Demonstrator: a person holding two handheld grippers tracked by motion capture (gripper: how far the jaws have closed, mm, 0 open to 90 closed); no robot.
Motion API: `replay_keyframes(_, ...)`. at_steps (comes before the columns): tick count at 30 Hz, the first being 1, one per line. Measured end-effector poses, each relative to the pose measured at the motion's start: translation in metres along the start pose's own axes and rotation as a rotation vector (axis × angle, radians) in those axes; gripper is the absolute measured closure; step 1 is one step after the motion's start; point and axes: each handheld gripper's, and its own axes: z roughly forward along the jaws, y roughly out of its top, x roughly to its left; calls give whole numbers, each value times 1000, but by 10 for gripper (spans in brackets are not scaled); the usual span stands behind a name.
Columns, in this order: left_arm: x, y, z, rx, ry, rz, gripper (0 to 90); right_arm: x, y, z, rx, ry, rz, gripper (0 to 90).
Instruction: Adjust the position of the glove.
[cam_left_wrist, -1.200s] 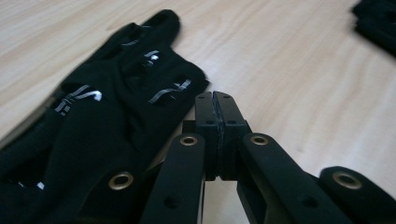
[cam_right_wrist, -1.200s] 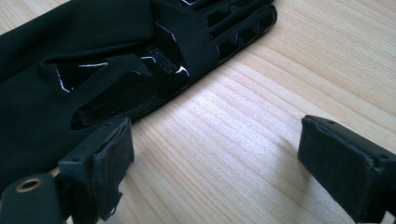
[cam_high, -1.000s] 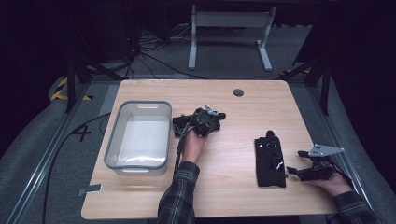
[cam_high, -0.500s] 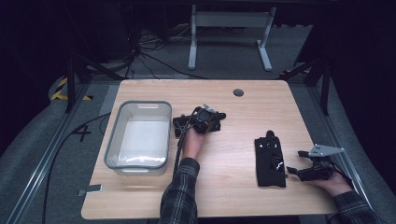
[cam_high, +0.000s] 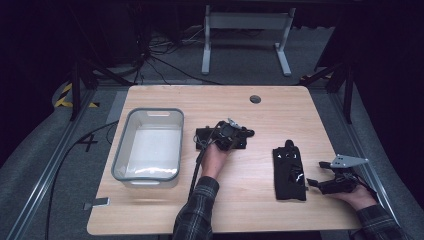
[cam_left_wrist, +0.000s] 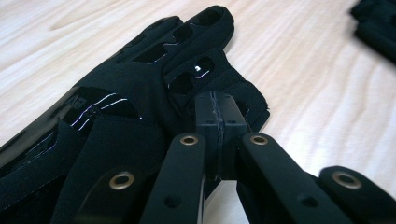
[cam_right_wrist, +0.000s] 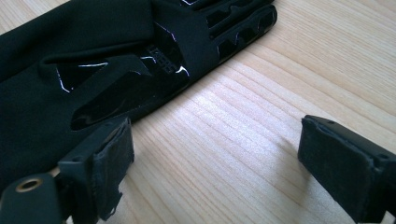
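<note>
Two black gloves lie on the wooden table (cam_high: 250, 210). One glove (cam_high: 205, 137) (cam_left_wrist: 140, 79) is at the middle of the table, and my left gripper (cam_high: 231, 134) (cam_left_wrist: 218, 116) rests low over it, jaws shut with pad against pad; I see no fabric between them. The other glove (cam_high: 289, 172) (cam_right_wrist: 70, 60) lies flat at the right. My right gripper (cam_high: 311, 183) (cam_right_wrist: 224, 158) is just right of it, low over the wood and open. Its left pad (cam_right_wrist: 112, 156) sits by the glove's edge, and bare wood shows between the jaws.
A clear plastic bin (cam_high: 122, 150) stands on the left part of the table. A round cable hole (cam_high: 255, 99) is near the far edge. The right-hand glove (cam_left_wrist: 376, 23) also shows far off in the left gripper view. Beyond the table, a stand and cables are on the floor.
My left gripper has shifted a little to the right and lower over the middle glove. The right gripper and its glove have stayed still.
</note>
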Motion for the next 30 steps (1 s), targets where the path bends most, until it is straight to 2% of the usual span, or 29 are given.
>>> replay_keyframes(10, -33, 5, 11, -13, -60, 27, 900, 0, 0, 0, -1, 0, 0, 109)
replay_keyframes(17, -48, 10, 18, -17, -93, 47, 899, 0, 0, 0, -1, 0, 0, 109)
replay_keyframes(19, -47, 11, 16, -17, -99, 46, 898, 0, 0, 0, 0, 1, 1, 109)
replay_keyframes(24, -41, 10, 5, -16, -79, 45, 898, 0, 0, 0, 0, 1, 1, 109)
replay_keyframes(27, -30, 8, -10, -27, -44, 33, 899, 0, 0, 0, 0, 4, 0, 109)
replay_keyframes(29, -26, 7, -13, -30, -37, 26, 898, 0, 0, 0, 0, 5, 0, 109)
replay_keyframes(30, -20, 5, -18, -33, -21, 19, 898, 0, 0, 0, -1, 6, -1, 110)
